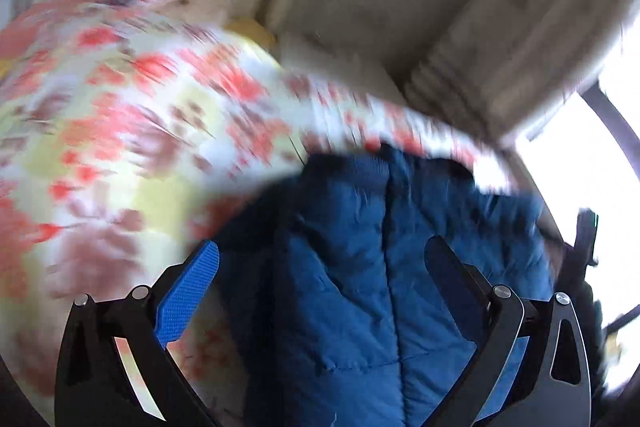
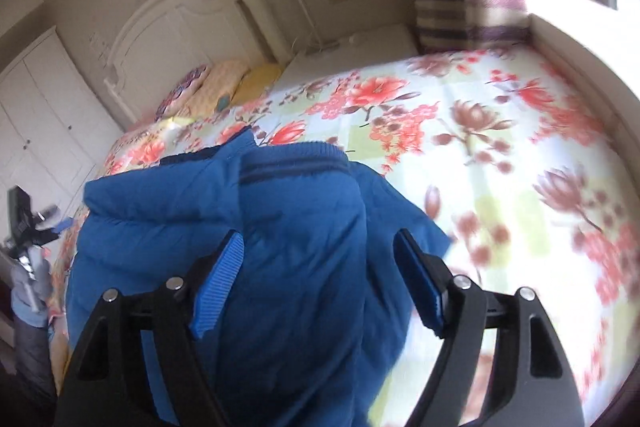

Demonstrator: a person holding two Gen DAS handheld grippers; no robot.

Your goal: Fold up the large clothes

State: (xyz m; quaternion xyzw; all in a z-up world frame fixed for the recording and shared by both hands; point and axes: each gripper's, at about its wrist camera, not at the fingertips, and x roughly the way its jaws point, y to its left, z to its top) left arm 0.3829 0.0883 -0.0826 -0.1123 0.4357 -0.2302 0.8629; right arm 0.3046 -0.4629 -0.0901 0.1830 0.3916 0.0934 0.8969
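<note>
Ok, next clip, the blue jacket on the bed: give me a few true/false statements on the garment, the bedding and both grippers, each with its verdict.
1. The blue jacket lies on a floral bedspread. True.
2. The right gripper is clamped shut on the jacket. False: its jaws stand apart over the fabric, with no pad pressing on it.
3. The left gripper has its jaws spread wide. True.
4. The jacket is folded into a neat flat rectangle. False: it sits in a rumpled heap, with the ribbed striped collar at the far end.
5. Pillows sit by the white headboard. True.
6. The bedspread is plain grey. False: it is pale with red and brown flowers.
</note>
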